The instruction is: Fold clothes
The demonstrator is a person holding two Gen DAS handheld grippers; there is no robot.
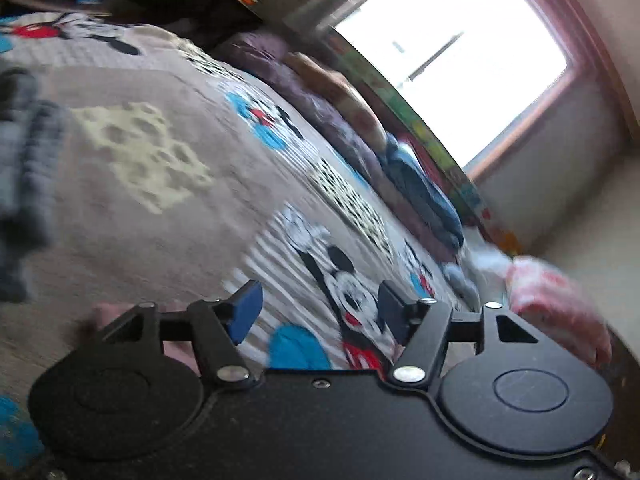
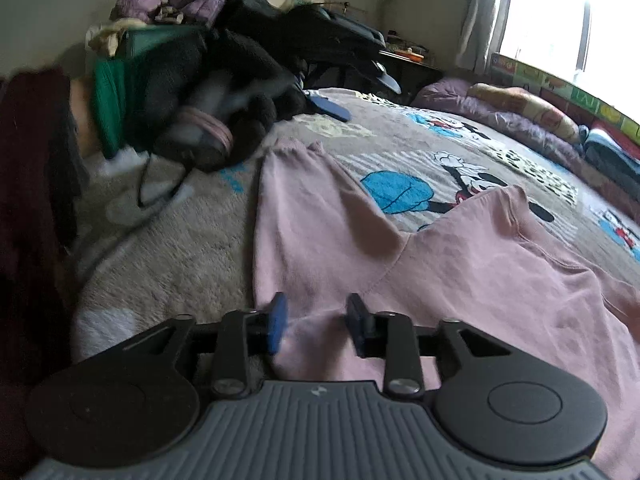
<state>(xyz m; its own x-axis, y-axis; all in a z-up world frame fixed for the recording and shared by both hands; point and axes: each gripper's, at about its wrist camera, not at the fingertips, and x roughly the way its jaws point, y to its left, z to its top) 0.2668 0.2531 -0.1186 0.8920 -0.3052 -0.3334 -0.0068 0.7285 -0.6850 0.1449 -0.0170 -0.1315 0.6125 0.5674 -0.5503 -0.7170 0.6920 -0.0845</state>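
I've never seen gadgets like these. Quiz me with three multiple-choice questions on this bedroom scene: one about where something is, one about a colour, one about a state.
1. Where does the pink garment lie?
A. on the bed cover
B. on the floor
C. on a chair

2. What colour are the fingertip pads of the right gripper?
A. red
B. blue
C. white

3. How does the left gripper stand?
A. shut on cloth
B. open, holding nothing
C. shut on a pillow

Answers: 1 A, it is spread over the cartoon-print cover. 2 B, both pads look blue. 3 B, the cover shows between its parted fingers.

Both open rn: left gripper jaws spread wide, right gripper gap narrower, nothing between 'em.
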